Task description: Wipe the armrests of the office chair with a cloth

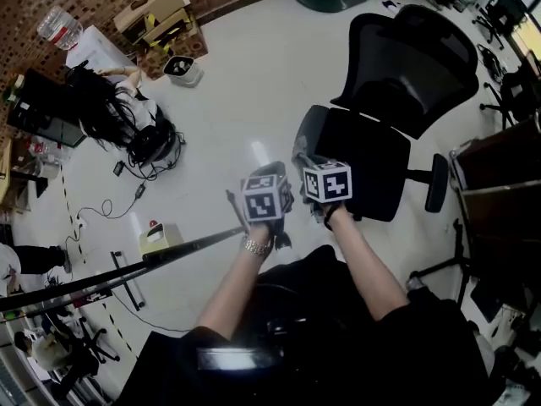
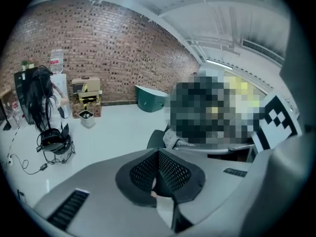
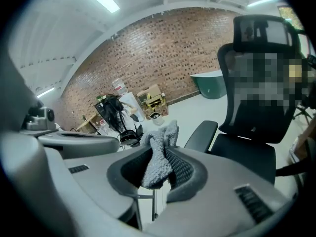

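Note:
The black mesh office chair (image 1: pixel 406 66) stands at the upper right of the head view. Its near armrest (image 1: pixel 308 134) lies just ahead of both grippers; the far armrest (image 1: pixel 437 183) is at the right. My right gripper (image 1: pixel 303 155) is shut on a grey fluffy cloth (image 3: pixel 159 154), which sticks up out of the jaws a little short of the near armrest (image 3: pixel 201 134). Just to its left, my left gripper (image 1: pixel 272 172) is shut with nothing in it (image 2: pixel 159 163). From the left gripper view, the cloth (image 2: pixel 173 138) and the armrest (image 2: pixel 155 138) show ahead.
White floor surrounds the chair. Cardboard boxes (image 1: pixel 156 15), a small bin (image 1: pixel 182 68) and a water bottle (image 1: pixel 59 28) stand by the brick wall. A headset with cables (image 1: pixel 152 142) lies at the left. A black pole (image 1: pixel 127 269) slants across the lower left. Dark desks (image 1: pixel 499 184) stand at the right.

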{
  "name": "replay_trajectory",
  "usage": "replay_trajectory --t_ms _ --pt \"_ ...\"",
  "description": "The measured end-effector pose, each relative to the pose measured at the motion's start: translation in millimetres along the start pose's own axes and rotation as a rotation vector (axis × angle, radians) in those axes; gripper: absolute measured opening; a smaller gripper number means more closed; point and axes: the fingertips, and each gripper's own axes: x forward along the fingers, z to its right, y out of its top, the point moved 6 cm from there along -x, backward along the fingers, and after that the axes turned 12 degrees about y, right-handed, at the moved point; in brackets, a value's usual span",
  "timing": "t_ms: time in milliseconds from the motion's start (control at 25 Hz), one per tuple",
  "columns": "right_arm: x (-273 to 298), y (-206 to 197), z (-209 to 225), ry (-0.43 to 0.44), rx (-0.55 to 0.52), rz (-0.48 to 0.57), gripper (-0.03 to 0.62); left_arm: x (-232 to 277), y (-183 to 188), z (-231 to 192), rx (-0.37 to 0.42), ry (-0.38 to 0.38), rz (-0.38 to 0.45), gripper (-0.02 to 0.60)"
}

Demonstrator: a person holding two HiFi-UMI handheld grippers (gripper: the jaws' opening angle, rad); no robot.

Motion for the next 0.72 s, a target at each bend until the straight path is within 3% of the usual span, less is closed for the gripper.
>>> replay_trajectory --t_ms 200,480,720 --pt "-29.0 -46.2 -33.0 -0.058 0.024 0.001 0.084 -24.8 -35.6 5.7 0.058 -0.072 -0.051 0.006" --pt "-55.6 -59.6 -39.9 -0.095 0.029 0.034 0.083 -45.7 -33.8 28.1 0.083 -0.096 -0.006 0.006" --pt "-70.6 -72.4 -30.4 -0.126 0.024 -0.005 0.081 -47.5 -39.0 51.4 0.097 -0.100 0.000 0.006"
